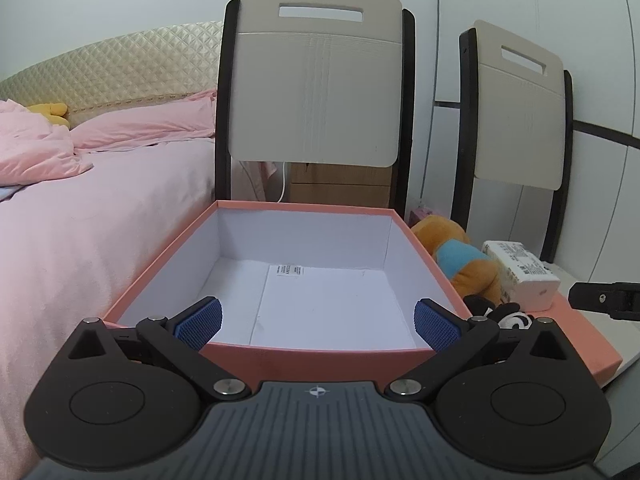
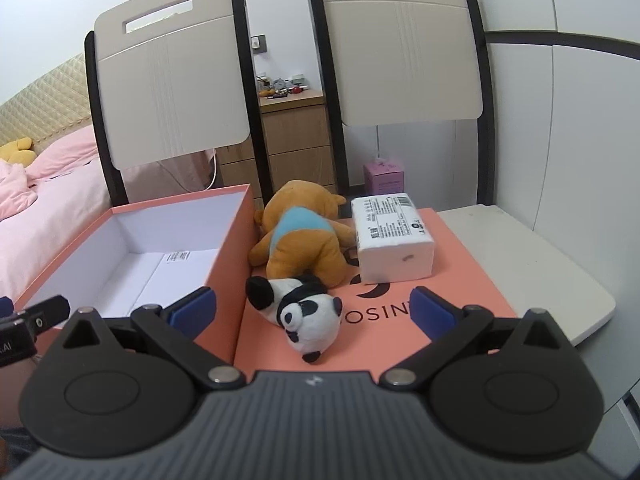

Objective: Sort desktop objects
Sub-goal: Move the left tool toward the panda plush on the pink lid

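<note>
My left claw is level and spread wide, gripping nothing, its blue pads standing just over the near wall of the open pink box. The box is white inside, bare but for a small label on the floor at 12 o'clock from the claw. My right claw is likewise spread wide and holds nothing; it hangs low over the pink lid lying flat on the worktop, with the box touching the lid's edge at 9 o'clock.

Between the right claw's pads, just ahead, lies the panda on its side on the lid. Beyond it at 12 o'clock sprawls the bear in a blue shirt, face down, its head turned away so I cannot see the face. At 1 o'clock sits the white pack, its print too small to read. The lid's lettering is partly covered by the panda and the pack.

From the left wrist, the box wall hides most of the bear and all but a scrap of the panda at 3 o'clock. Two chairs stand behind the worktop; a bed runs off at 9 o'clock.
</note>
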The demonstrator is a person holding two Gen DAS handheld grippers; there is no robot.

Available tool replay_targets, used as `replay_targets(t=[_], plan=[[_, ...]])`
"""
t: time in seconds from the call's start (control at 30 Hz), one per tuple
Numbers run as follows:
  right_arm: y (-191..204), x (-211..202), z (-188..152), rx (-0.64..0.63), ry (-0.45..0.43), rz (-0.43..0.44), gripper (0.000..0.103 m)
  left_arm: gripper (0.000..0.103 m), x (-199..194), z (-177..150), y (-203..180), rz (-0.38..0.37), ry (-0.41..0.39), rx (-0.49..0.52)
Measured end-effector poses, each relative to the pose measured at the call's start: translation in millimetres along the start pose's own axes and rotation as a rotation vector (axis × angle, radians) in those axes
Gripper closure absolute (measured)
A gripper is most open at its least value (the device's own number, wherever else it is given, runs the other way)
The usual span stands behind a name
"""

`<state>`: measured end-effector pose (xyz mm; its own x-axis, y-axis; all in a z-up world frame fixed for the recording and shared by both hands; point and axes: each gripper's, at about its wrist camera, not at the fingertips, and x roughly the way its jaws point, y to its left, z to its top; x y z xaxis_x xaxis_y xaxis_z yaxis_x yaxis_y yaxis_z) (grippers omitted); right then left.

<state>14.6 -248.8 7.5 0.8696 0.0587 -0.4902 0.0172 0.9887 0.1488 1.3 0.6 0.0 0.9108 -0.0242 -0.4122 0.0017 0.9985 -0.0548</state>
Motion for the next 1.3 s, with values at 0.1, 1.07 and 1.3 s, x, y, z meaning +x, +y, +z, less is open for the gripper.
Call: replay_targets(t=[0.1,1.07,1.3], plan=[[-2,1,1,0.006,0.006,-0.002,0.0,0.0,2,1,1,0.0,-0.005,0.009],[11,26,-10,-0.026,-0.002,-0.05,0.0,0.0,11,7,17,0.006,-0.017,0.043],[8,25,-10,-0.018,0.013,-0.034,0.0,0.0,10,8,15,-0.006,-0.017,0.036]])
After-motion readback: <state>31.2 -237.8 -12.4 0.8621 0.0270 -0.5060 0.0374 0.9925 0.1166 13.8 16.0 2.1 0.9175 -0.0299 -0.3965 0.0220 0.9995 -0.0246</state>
